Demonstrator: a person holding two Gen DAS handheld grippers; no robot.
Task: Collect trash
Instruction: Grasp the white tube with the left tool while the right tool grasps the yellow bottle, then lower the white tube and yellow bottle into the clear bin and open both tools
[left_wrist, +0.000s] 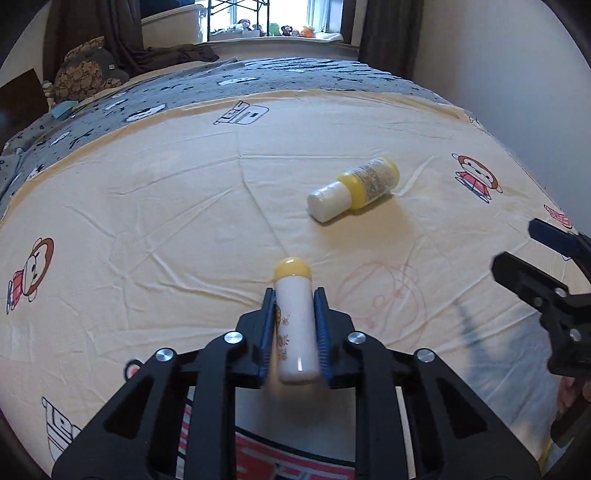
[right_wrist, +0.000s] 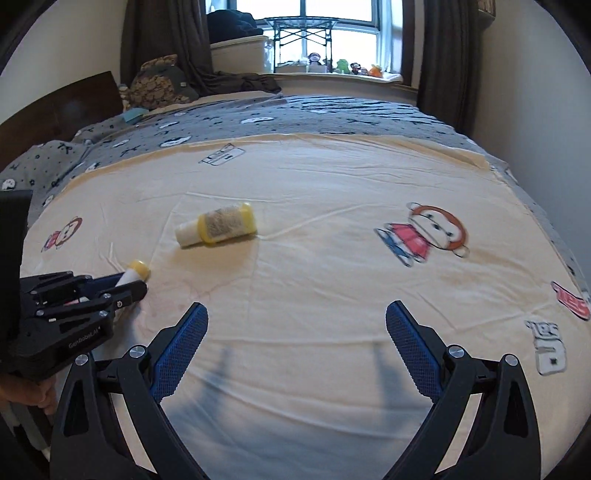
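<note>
The left gripper (left_wrist: 294, 325) is clamping a slim white tube with a yellow cap (left_wrist: 294, 317), its blue pads pressing both sides, the cap pointing forward over the cream cartoon-print sheet (left_wrist: 147, 206). Whether the tube is lifted clear of the sheet is hard to judge. Farther right, a yellow bottle with a white cap (left_wrist: 356, 188) is lying on its side on the sheet, apart from both grippers. The right gripper (right_wrist: 297, 325) is hovering with jaws spread wide, holding nothing.
</note>
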